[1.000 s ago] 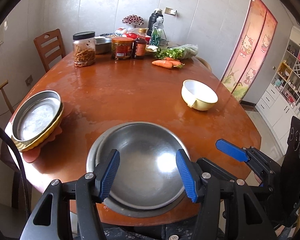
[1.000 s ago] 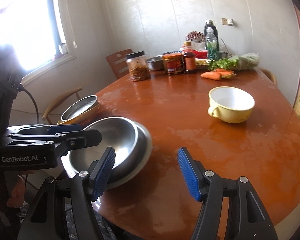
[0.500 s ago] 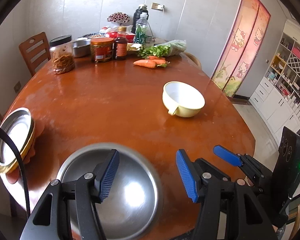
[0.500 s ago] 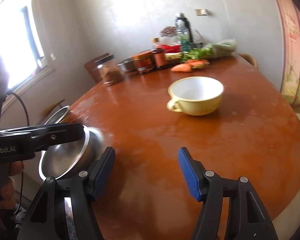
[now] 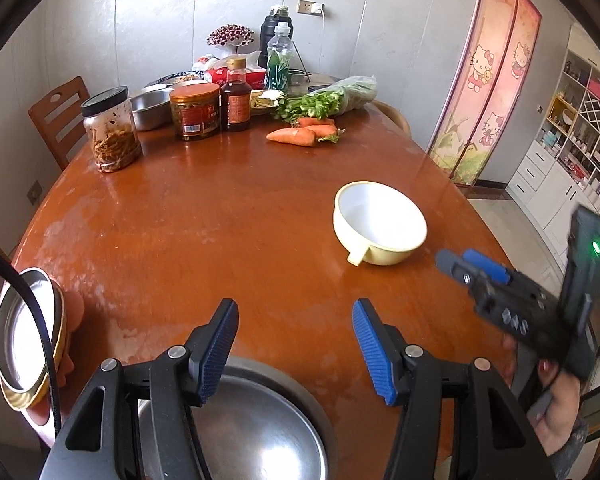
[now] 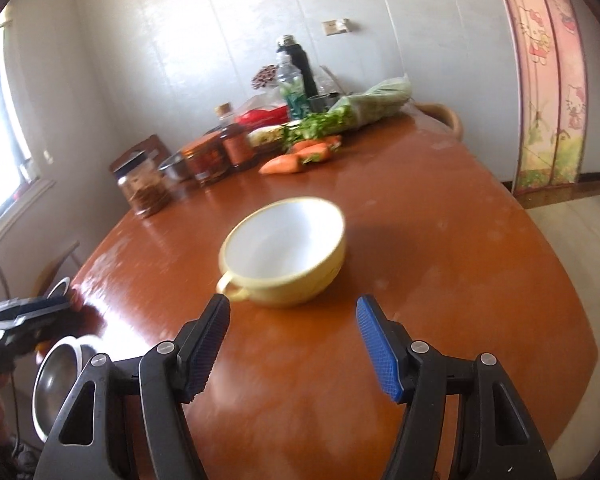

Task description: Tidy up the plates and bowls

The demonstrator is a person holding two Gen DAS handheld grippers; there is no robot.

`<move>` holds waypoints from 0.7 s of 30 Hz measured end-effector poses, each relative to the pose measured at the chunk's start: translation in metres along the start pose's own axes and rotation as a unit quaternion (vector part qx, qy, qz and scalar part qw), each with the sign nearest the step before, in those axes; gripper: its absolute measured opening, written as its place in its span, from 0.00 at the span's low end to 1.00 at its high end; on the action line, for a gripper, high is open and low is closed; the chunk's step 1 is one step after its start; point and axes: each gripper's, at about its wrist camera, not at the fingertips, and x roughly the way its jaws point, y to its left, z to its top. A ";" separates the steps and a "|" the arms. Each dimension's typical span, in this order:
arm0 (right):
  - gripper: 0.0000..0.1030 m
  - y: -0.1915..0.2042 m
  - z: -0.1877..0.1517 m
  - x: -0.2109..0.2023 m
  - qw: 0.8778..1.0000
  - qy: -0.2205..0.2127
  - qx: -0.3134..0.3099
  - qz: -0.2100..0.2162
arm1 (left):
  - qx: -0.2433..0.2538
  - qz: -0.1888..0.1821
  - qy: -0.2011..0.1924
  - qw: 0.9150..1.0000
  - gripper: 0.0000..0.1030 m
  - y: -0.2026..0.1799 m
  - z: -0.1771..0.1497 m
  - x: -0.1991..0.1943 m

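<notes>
A yellow bowl with a white inside and a small handle (image 5: 380,226) sits on the brown table (image 5: 220,216), also in the right wrist view (image 6: 284,250). My right gripper (image 6: 294,338) is open and empty, just short of that bowl; it shows in the left wrist view (image 5: 468,266) to the bowl's right. My left gripper (image 5: 294,344) is open and empty above a steel bowl on a steel plate (image 5: 260,436) at the near edge. A steel plate in a yellow dish (image 5: 24,340) lies at the far left.
Jars (image 5: 112,134), a sauce bottle (image 5: 236,98), steel basins (image 5: 152,106), bottles, greens (image 5: 328,98) and carrots (image 5: 300,134) crowd the table's far end. Wooden chairs (image 5: 60,116) stand at the left. A cabinet (image 5: 572,152) is at the right.
Both grippers have moved forward and right. The steel bowl has slid down under the left gripper. The right gripper has come close to the yellow bowl. Both stay open.
</notes>
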 end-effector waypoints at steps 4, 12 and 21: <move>0.66 -0.010 0.019 0.029 1.000 0.021 0.007 0.000 | -0.004 -0.002 0.007 1.000 0.58 0.007 0.002 0.008; 0.66 -0.009 0.045 0.084 0.997 0.068 -0.015 -0.012 | -0.017 0.000 0.017 1.000 0.58 0.025 0.012 0.023; 0.66 0.017 0.047 0.104 0.994 0.080 -0.075 -0.010 | -0.019 0.015 0.034 0.999 0.58 0.040 0.027 0.038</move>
